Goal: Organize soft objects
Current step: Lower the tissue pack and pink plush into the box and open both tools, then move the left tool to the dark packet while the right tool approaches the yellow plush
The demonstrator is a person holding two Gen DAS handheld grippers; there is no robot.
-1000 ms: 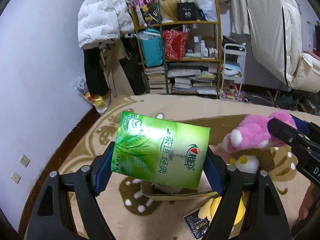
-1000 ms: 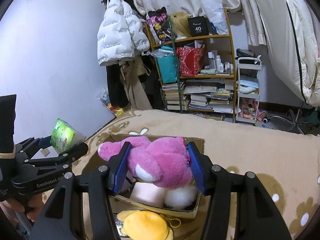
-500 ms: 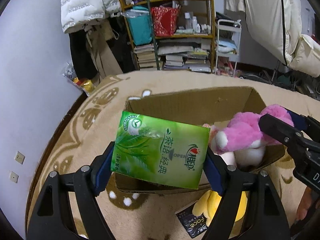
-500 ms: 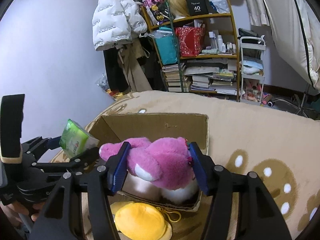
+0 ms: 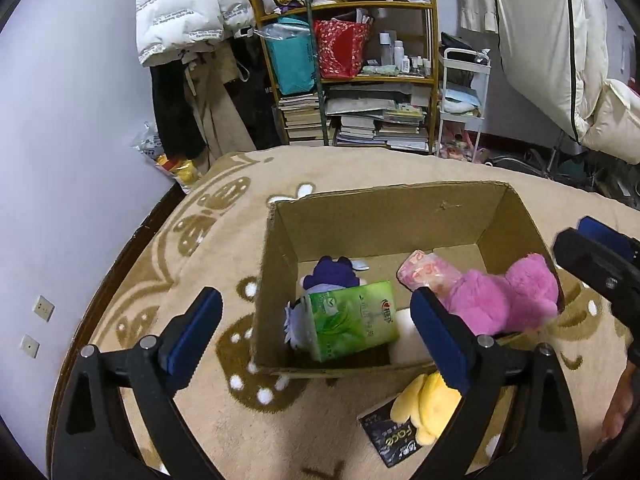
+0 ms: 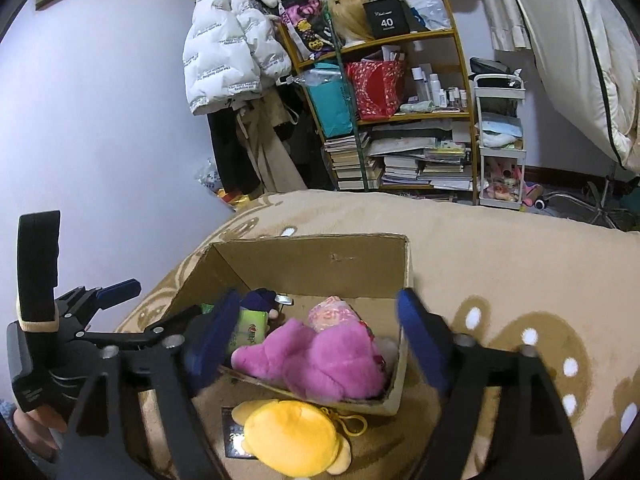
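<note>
An open cardboard box (image 5: 384, 208) (image 6: 316, 264) sits on the beige rug. Inside lie a green tissue pack (image 5: 352, 326) (image 6: 248, 328), a pink plush toy (image 5: 508, 300) (image 6: 320, 360), a purple plush (image 5: 330, 274) and a pink patterned packet (image 5: 424, 272). My left gripper (image 5: 316, 332) is open and empty above the box's near edge. My right gripper (image 6: 316, 336) is open and empty above the pink plush. A yellow plush (image 5: 428, 404) (image 6: 292, 436) lies on the rug in front of the box, on a black packet (image 5: 394, 440).
A cluttered shelf of books and bags (image 5: 360, 80) stands beyond the rug, with a white cart (image 5: 464, 92) to its right. A white puffer jacket (image 5: 184, 4) hangs at the left. The purple wall (image 5: 60, 120) runs along the left.
Both grippers opened. The green tissue pack dropped from my left gripper into the box, and the pink plush dropped from my right gripper into the box.
</note>
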